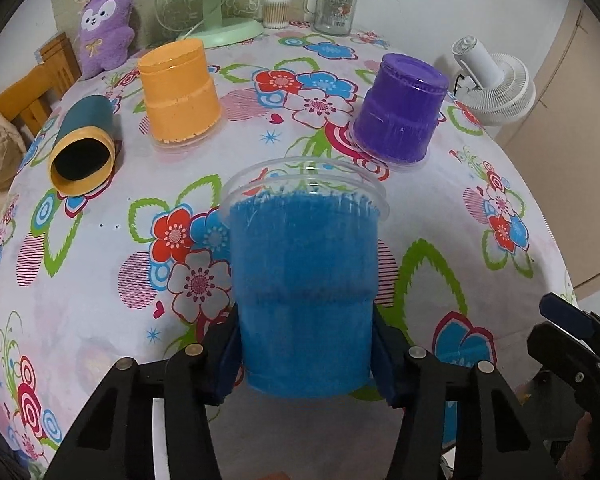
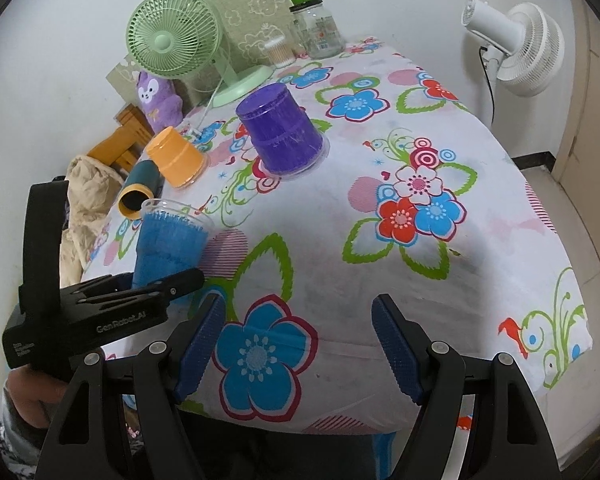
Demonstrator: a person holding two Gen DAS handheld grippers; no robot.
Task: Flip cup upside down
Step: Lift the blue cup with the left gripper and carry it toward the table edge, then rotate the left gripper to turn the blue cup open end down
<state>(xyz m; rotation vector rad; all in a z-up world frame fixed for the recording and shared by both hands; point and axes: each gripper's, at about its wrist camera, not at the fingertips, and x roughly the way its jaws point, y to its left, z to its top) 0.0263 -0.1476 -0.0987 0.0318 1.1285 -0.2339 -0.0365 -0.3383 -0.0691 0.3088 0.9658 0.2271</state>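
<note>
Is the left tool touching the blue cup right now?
Touching. The left wrist view shows the left tool with both pads pressed against the blue cup's lower sides, no gap.

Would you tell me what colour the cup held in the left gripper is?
Blue, with a clear plastic rim: the blue cup sits mouth-up in the left gripper, clearest in the left wrist view.

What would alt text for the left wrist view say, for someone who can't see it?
A handheld gripper clamps the lower part of a blue cup, rim up, above a flowered tablecloth. Behind it, an orange cup and a purple cup stand upside down, and a dark green cup lies on its side.
</note>
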